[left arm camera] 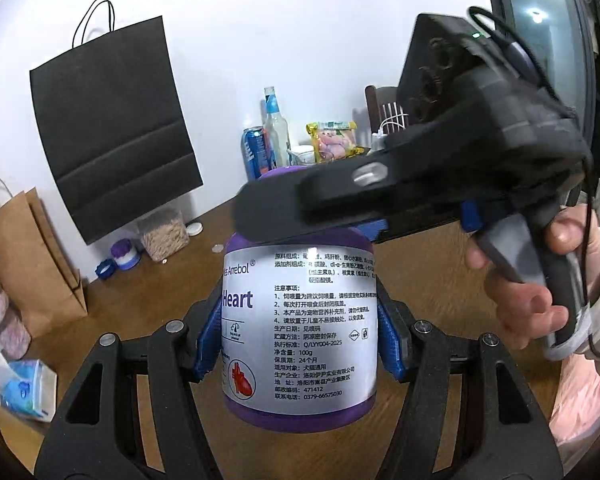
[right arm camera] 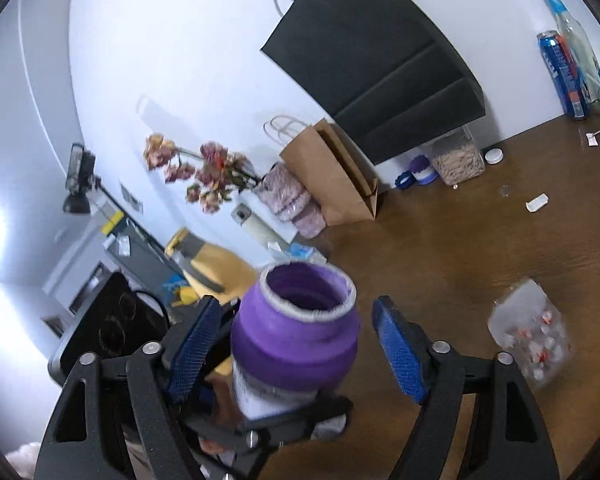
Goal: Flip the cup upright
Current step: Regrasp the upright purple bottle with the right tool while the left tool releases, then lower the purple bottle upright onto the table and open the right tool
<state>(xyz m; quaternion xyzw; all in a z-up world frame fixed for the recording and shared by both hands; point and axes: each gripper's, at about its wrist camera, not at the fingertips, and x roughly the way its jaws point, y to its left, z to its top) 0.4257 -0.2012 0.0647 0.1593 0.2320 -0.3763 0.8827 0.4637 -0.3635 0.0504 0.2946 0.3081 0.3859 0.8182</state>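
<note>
Left gripper (left arm camera: 298,344) clamps purple cup (left arm camera: 299,332) upright, mouth up, above table (right arm camera: 480,248); right gripper (right arm camera: 296,344) open-jawed around its neck, not gripping; flip looks done, next set down.

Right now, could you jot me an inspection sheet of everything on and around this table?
Surface: brown wooden table, scattered scraps.
Job's things: purple jar, mouth up, open, held off the table.
Clutter: black bag, brown bag, blue can, glass bottle, oat container, white lid.
Grippers: left tool shut on the jar; right tool open around its neck.
Cables: black cable on right tool.
Surroundings: white wall, dried flowers.
</note>
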